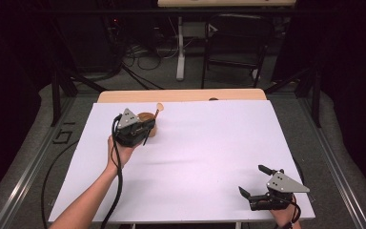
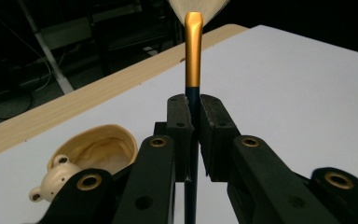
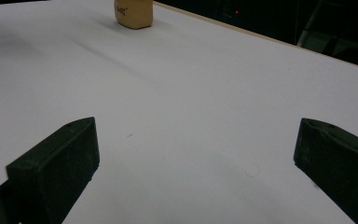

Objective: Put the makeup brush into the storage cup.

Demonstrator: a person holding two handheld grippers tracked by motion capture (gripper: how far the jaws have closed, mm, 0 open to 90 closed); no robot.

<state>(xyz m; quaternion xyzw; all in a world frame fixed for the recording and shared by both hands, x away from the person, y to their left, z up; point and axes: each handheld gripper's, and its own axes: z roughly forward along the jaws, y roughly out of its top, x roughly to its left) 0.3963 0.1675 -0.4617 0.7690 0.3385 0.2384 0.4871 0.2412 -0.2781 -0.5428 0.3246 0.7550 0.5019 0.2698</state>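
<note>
Gripping a slim brush (image 2: 193,56) by its dark handle, the left hand-held gripper (image 1: 140,131) sits left of centre in the high view, over the far left part of the white counter (image 1: 205,157). In the left gripper view its two black jaws are clenched on the handle at mid frame; the gold ferrule rises straight up from between them to the top edge, where the pale bristles fan out. At the lower left of that view a cream bear-shaped bowl (image 2: 95,156) stands on the counter just beside the jaws, its hollow open upward and its small head with dark dots toward the bottom left corner. In the high view the same bowl (image 1: 147,123) shows as a tan round shape partly covered by the gripper, with the brush tip (image 1: 159,107) sticking up just to its upper right. The person's left forearm comes in from the bottom left.

Farther right, at the lower right of the high view, the right hand-held gripper (image 1: 252,181) rests near the counter's near edge, well apart from the bowl. Its jaws are released, spread wide with bare white surface between them in the right gripper view, and the bowl (image 3: 133,13) appears far off at the top of that frame.
</note>
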